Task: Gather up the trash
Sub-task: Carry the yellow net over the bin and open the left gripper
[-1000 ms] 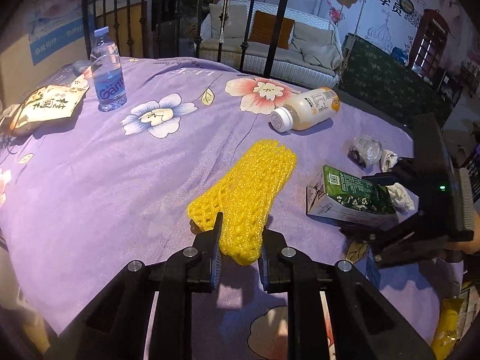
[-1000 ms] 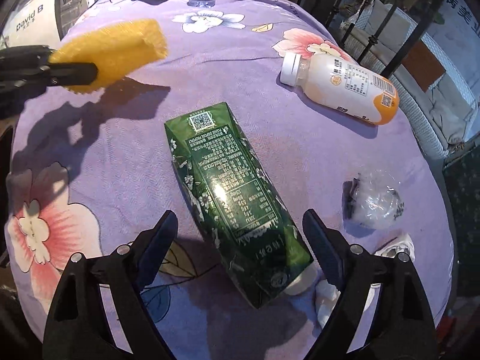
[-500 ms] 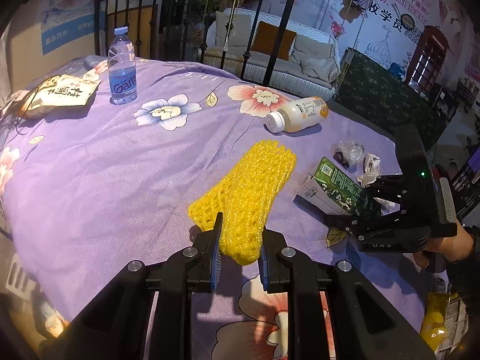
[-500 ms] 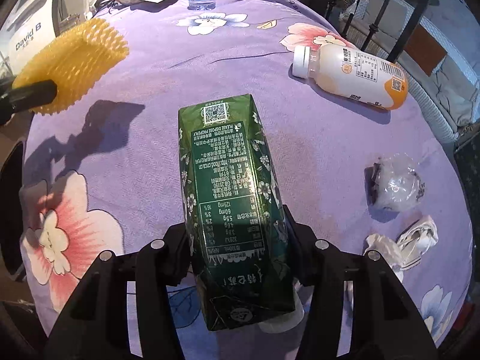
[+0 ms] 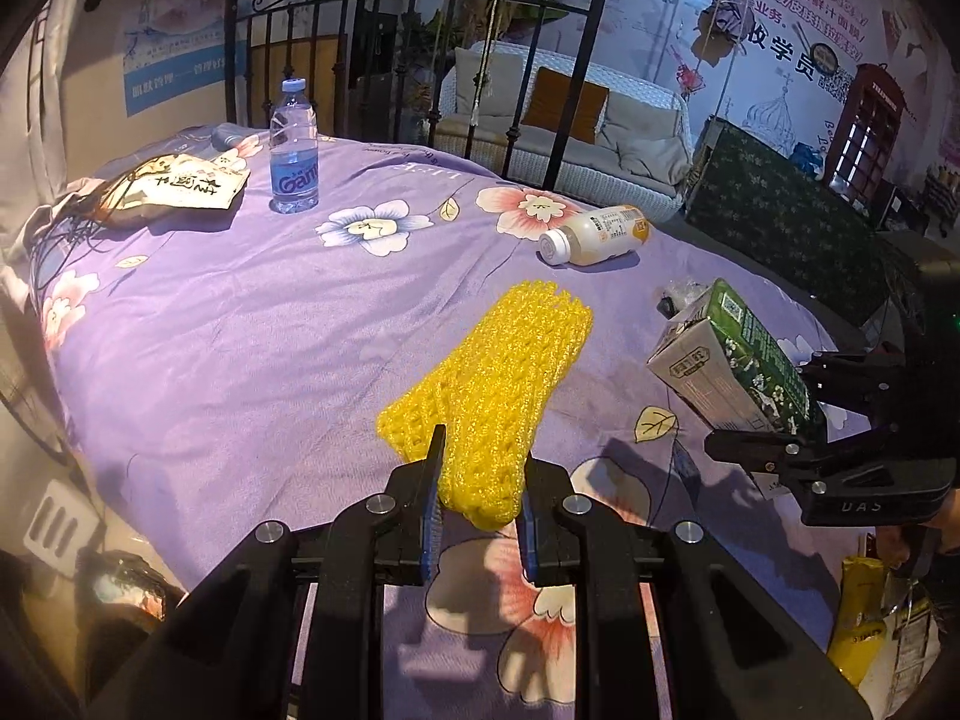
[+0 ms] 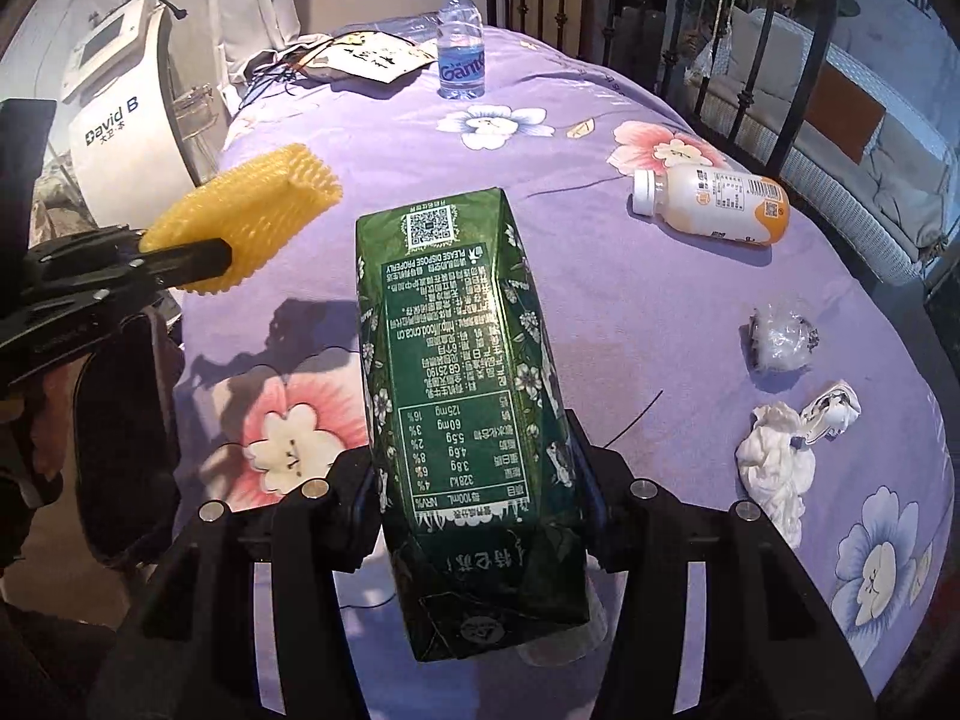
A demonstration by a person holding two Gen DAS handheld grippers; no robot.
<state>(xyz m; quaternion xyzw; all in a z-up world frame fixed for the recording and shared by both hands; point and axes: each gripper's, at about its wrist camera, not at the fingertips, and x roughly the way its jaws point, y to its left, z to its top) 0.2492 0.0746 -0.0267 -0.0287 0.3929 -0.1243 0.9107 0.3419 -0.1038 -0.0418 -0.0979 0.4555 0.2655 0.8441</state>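
You hold the net [image 5: 492,396] pinched in your left tongs [image 5: 480,510] and the carton [image 6: 468,396] clamped in your right tongs [image 6: 480,498], both lifted above the bed [image 6: 600,276], probably to carry them away as trash.

In front of me a purple bedcover [image 5: 252,324] printed with pink and white flowers spreads out. Behind it stands a black iron bed rail [image 5: 414,48] with scrollwork. Past the bars I see a white wicker sofa [image 5: 576,138] with grey cushions and one orange cushion [image 5: 570,105]. The wall poster [image 5: 780,24] carries Chinese lettering and a red phone booth. A white machine [image 6: 129,120] stands beside the bed.
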